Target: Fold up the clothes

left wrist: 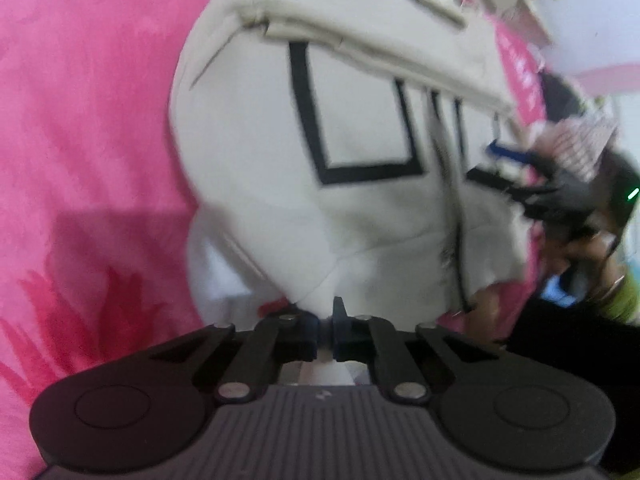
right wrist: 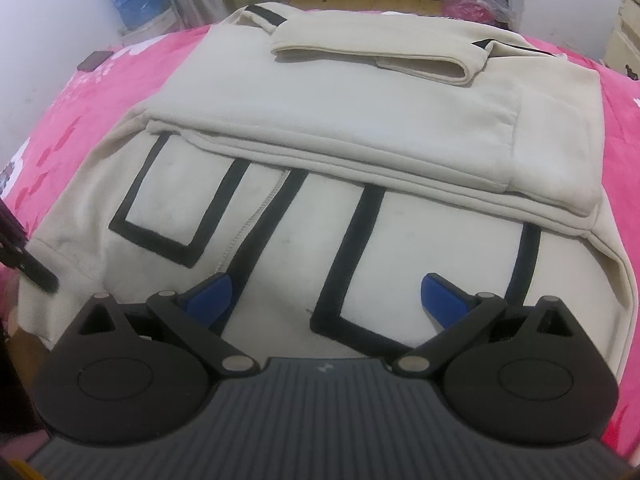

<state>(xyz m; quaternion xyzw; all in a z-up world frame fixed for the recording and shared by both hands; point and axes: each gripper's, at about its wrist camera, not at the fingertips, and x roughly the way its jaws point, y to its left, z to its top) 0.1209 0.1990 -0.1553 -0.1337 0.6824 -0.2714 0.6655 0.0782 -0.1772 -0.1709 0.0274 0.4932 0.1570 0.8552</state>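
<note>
Right wrist view shows a cream fleece jacket point(right wrist: 360, 120) with black band outlines, sleeves folded across it, lying on a pink plush blanket point(right wrist: 72, 120). Over its lower front the right gripper point(right wrist: 326, 300) stands spread wide, blue pads touching nothing. At the jacket's corner, the left gripper point(left wrist: 326, 328) is pinched tight on the soft hem.
</note>
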